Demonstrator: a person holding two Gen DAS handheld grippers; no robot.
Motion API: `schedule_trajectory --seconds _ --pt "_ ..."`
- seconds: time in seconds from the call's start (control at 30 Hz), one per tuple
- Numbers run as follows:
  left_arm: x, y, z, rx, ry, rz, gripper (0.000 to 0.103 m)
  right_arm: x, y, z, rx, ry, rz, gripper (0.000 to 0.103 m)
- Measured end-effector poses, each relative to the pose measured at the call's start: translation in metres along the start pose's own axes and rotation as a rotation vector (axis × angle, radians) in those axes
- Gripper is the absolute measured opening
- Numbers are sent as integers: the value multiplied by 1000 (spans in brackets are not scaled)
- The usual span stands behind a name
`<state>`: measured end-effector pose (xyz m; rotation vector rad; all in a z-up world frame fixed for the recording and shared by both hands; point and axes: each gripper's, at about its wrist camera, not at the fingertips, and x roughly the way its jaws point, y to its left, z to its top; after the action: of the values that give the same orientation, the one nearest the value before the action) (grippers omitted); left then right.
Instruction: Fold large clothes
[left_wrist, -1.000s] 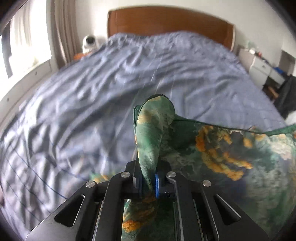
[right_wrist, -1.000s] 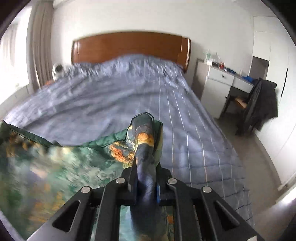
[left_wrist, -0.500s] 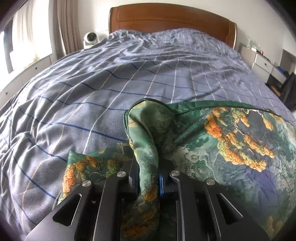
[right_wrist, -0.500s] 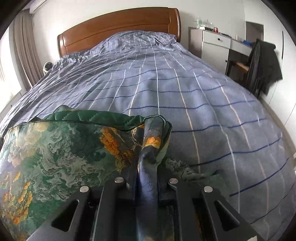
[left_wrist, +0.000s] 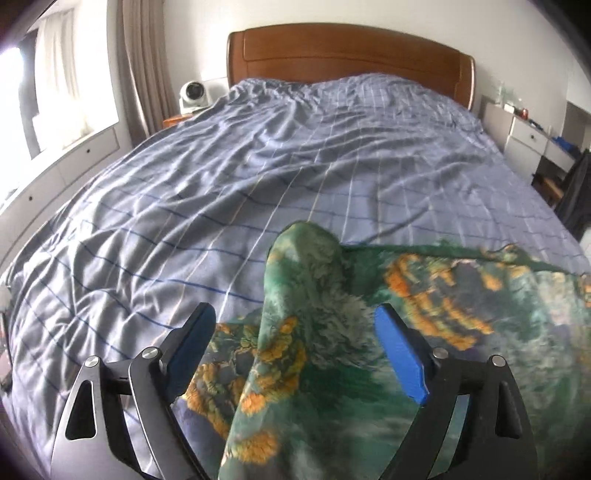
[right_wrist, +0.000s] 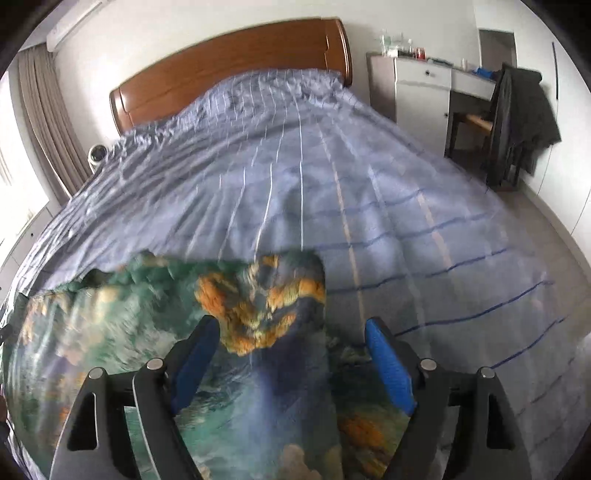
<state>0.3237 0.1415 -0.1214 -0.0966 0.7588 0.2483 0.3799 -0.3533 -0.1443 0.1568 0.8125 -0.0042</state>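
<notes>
Garment bunched between both tongs, left and right, jaws opening, unclamped.

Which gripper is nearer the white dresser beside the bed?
Right. The right gripper is over the garment on the side toward the white dresser; the left gripper is across the bed from it.

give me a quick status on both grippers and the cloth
Left gripper and right gripper jaws opening, pads clear. Green patterned cloth bunched between both, on the bed. Nothing in the way.
</notes>
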Motion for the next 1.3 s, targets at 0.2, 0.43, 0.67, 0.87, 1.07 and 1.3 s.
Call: schedule_trajectory --seconds 0.2,0.43,0.67,0.87,1.07,1.3 --pt "-26 -22 13 23 -21 -29 89 -51 13 4 -78 -65 10 83" --pt "-31 -84 22 88 71 -182 93 -104 35 -21 -140 -80 102 83" --pt "10 -163 27 155 202 -259 93 -145 48 -72 -108 -40 239 83" --pt "7 -194 -15 304 214 -251 93 -167 50 -105 -103 -21 283 83" --pt "-26 -190 -59 404 158 -225 94 -180 46 -129 -142 -7 255 83" --pt "-69 -179 -98 420 125 -258 94 -181 30 -150 -103 25 238 83"
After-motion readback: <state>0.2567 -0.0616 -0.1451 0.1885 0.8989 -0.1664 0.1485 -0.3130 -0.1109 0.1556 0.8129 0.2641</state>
